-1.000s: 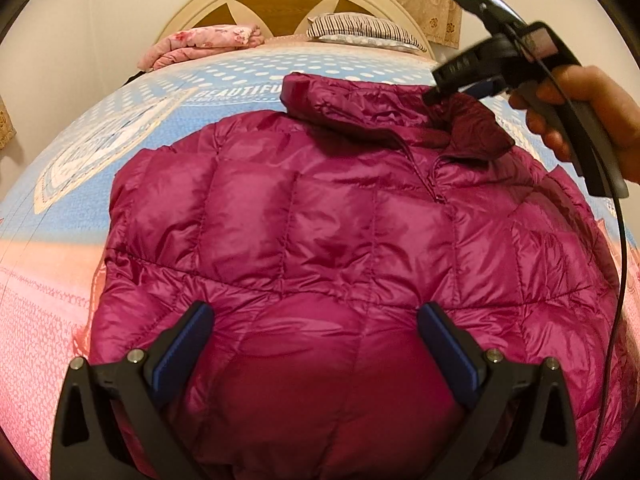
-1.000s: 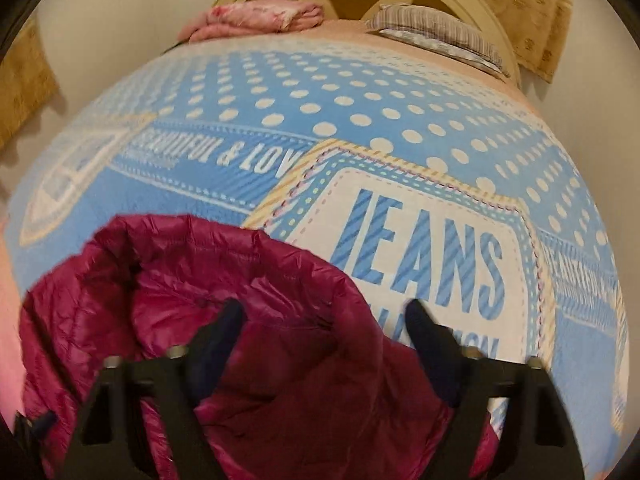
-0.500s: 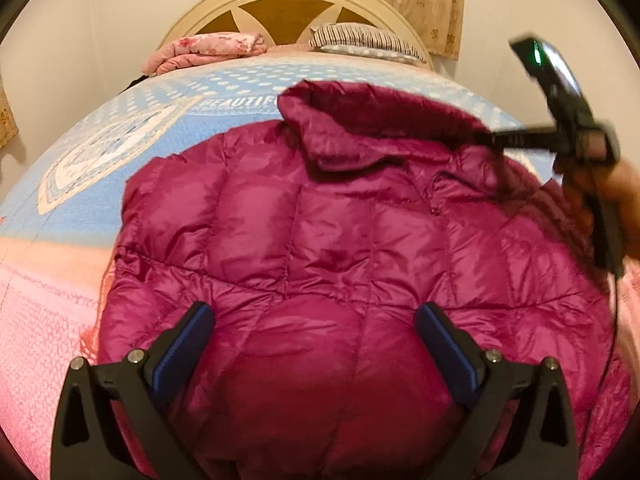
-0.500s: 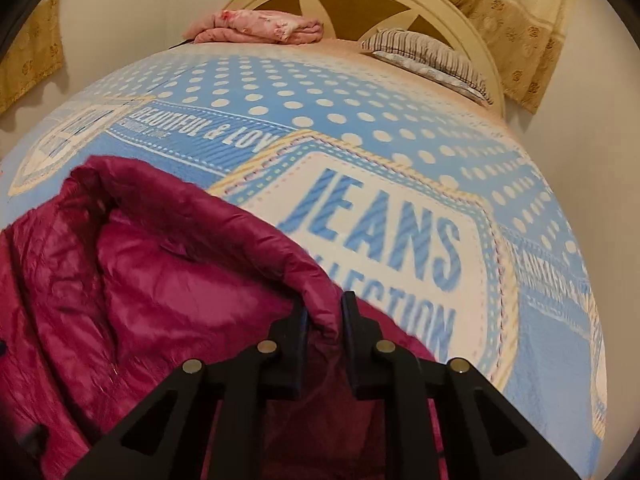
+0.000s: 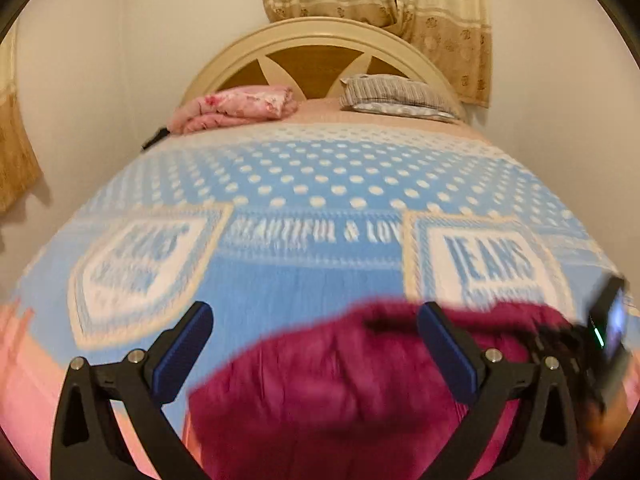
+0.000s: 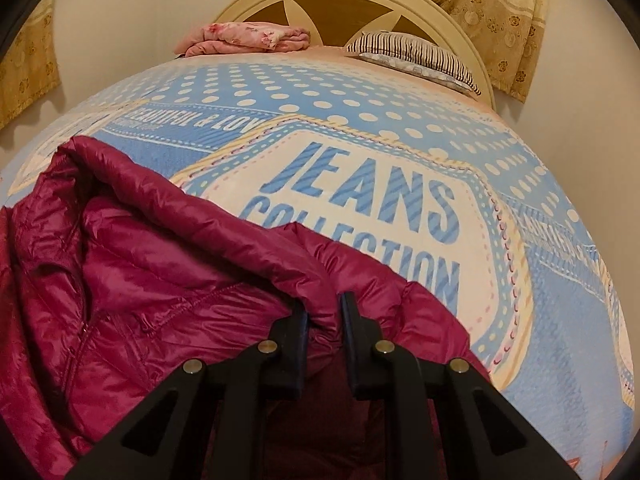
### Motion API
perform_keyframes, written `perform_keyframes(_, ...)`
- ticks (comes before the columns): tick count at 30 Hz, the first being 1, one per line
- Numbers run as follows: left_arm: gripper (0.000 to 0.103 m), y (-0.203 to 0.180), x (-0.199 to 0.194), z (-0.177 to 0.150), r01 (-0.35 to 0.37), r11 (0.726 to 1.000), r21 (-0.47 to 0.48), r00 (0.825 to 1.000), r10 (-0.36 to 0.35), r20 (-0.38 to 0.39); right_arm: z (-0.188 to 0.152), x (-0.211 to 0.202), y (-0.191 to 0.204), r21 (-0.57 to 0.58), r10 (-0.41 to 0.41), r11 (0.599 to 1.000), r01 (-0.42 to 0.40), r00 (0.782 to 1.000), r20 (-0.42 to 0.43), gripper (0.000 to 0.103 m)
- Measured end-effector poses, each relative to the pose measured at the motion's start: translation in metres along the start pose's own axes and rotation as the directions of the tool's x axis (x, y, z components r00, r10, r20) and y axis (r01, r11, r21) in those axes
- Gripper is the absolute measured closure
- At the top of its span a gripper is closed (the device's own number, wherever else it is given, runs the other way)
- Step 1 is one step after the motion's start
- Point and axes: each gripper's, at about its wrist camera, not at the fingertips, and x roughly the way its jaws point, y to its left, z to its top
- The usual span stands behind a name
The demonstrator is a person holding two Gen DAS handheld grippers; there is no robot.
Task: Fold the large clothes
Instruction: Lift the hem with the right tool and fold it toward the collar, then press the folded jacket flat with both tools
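Note:
A magenta puffer jacket point(image 6: 140, 288) lies front up on the bed, its collar toward the headboard. My right gripper point(image 6: 324, 312) is shut on the right end of the collar, and a fold of fabric bulges between its pads. In the left wrist view the jacket point(image 5: 340, 392) is a blurred shape low in the frame. My left gripper point(image 5: 314, 344) hangs open above its collar edge with the blue pads wide apart and gripping nothing. The right gripper's body point(image 5: 608, 332) shows blurred at that view's right edge.
The blue dotted blanket point(image 6: 360, 200) with "JEANS COLLECTION" lettering covers the bed beyond the jacket. A folded pink blanket point(image 5: 236, 106) and a striped pillow point(image 5: 396, 92) lie against the cream headboard point(image 5: 316, 36). Walls stand close on both sides, and curtains point(image 5: 440, 20) hang behind.
My right gripper has shut on the collar and drawn it a little to the right. My left gripper has risen and swung toward the headboard, so less jacket shows beneath it.

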Motion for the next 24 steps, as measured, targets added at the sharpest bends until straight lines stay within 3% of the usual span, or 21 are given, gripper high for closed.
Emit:
perform_keyframes(2, 0.0, -0.008, 0.02, 0.007, 0.016, 1.0, -0.01, 1.0, -0.016, -0.023, -0.003, 0.003, 0.001, 0.001, 0.004, 1.0, -0.004, 1.0, 0.002, 0.088)
perform_keyframes(5, 0.0, -0.026, 0.047, 0.003, -0.016, 1.0, 0.0, 0.998, 0.016, -0.058, -0.006, 0.004, -0.004, 0.021, 0.023, 1.0, -0.023, 1.0, 0.014, 0.088)
perform_keyframes(9, 0.0, -0.057, 0.052, -0.021, 0.062, 0.996, 0.072, 0.994, -0.054, -0.097, -0.007, 0.006, -0.003, 0.023, 0.03, 0.999, -0.03, 0.999, 0.015, 0.088)
perform_keyframes(12, 0.0, -0.064, 0.064, -0.033, 0.08, 0.993, 0.092, 0.984, -0.064, -0.165, -0.008, 0.007, -0.005, 0.034, 0.046, 0.998, -0.046, 0.999, 0.016, 0.088)
perform_keyframes(16, 0.0, -0.051, 0.048, -0.018, 0.115, 0.993, 0.008, 0.989, -0.114, -0.095, -0.009, 0.007, -0.004, 0.034, 0.043, 0.998, -0.043, 0.999, 0.019, 0.088)
perform_keyframes(19, 0.0, -0.061, 0.039, 0.003, 0.157, 0.988, 0.012, 0.986, -0.156, -0.065, -0.009, 0.007, -0.001, 0.023, 0.031, 0.999, -0.031, 0.999, 0.018, 0.088)
perform_keyframes(21, 0.0, -0.072, 0.048, 0.014, 0.248, 0.969, -0.01, 0.964, -0.248, -0.102, -0.009, 0.007, 0.0, 0.014, 0.021, 1.0, -0.021, 1.0, 0.02, 0.088)
perform_keyframes(24, 0.0, -0.077, 0.069, 0.007, 0.336, 0.933, -0.127, 0.917, -0.354, -0.181, -0.01, 0.006, 0.001, 0.011, 0.016, 1.0, -0.017, 1.0, 0.024, 0.088)
